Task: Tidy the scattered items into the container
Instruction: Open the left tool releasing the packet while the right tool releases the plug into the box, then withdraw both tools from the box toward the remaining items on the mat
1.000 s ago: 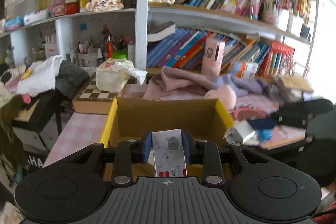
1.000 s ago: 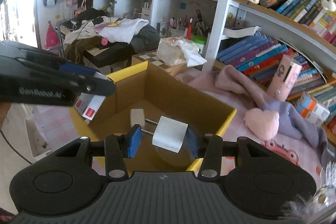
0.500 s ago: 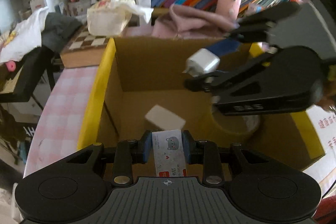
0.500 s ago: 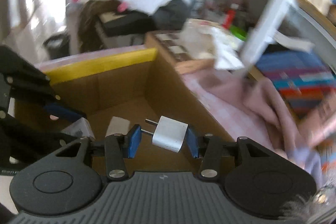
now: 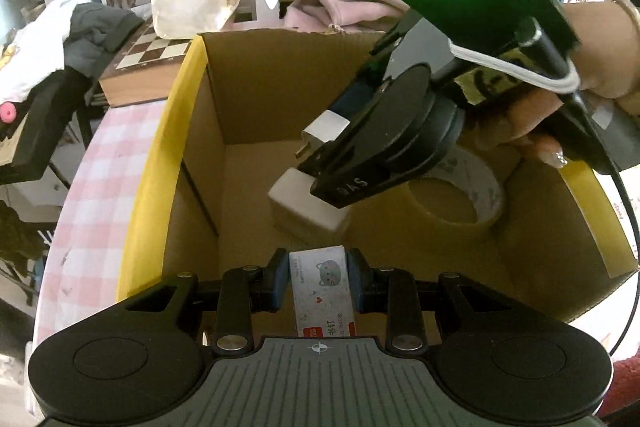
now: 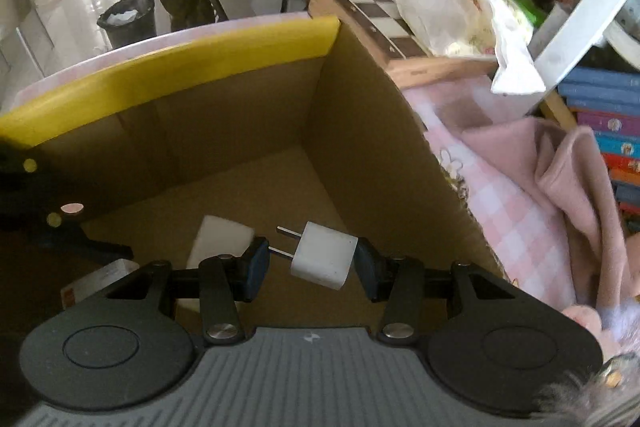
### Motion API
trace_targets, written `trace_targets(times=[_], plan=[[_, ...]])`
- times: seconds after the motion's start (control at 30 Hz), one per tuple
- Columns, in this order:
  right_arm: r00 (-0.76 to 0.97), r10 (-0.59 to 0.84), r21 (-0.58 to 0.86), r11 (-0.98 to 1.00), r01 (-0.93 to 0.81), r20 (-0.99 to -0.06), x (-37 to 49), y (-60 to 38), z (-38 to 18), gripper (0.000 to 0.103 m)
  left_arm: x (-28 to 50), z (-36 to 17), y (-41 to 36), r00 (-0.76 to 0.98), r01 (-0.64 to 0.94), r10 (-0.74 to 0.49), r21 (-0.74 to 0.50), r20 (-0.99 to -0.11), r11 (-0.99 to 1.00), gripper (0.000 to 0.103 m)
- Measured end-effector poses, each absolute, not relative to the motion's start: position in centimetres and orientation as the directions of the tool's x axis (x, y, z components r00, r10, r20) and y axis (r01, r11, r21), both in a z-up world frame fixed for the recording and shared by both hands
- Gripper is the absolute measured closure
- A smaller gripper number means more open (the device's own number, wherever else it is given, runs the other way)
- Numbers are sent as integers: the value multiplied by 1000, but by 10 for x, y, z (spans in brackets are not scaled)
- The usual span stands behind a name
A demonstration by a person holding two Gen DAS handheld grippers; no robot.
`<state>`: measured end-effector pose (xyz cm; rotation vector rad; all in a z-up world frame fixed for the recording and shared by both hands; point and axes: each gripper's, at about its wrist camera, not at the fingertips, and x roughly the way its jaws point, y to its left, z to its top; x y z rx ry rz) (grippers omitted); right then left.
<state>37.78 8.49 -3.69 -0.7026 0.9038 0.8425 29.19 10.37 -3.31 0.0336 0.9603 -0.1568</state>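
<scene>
Both tools (image 5: pixel 318 285) (image 6: pixel 308 263) have dipped into the box (image 5: pixel 256 87).

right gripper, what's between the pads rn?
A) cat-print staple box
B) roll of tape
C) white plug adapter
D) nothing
C: in the right wrist view the right gripper is closed on the white plug adapter, prongs pointing left, above the floor of the cardboard box.
</scene>
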Motion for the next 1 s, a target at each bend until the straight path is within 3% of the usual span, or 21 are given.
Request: trace_targets(times=[0.03, 0.2, 0.37, 0.7, 0.87, 1.0], plan=[[356, 316, -166, 498, -851, -880, 379, 84, -37, 58, 292, -33, 104, 561, 147, -118, -42, -819, 988, 73], [394, 354, -164, 532, -831, -848, 370, 73, -25, 35, 290, -29, 105, 562, 128, -114, -51, -819, 990, 64], [442, 429, -144, 570, -809, -788, 346, 48, 4, 31, 273, -5, 96, 641, 150, -121, -31, -758, 988, 33], [624, 510, -162, 683, -712, -592, 278, -14, 64, 29, 204, 42, 99, 806, 32, -60, -58, -588, 998, 20], [740, 462, -166, 784, -598, -488, 239, -51, 78, 23, 179, 57, 102, 843, 24, -60, -74, -534, 997, 19], [793, 402, -139, 849, -510, -458, 208, -75, 78, 23, 155, 59, 96, 861, 25, -47, -50, -507, 998, 16]])
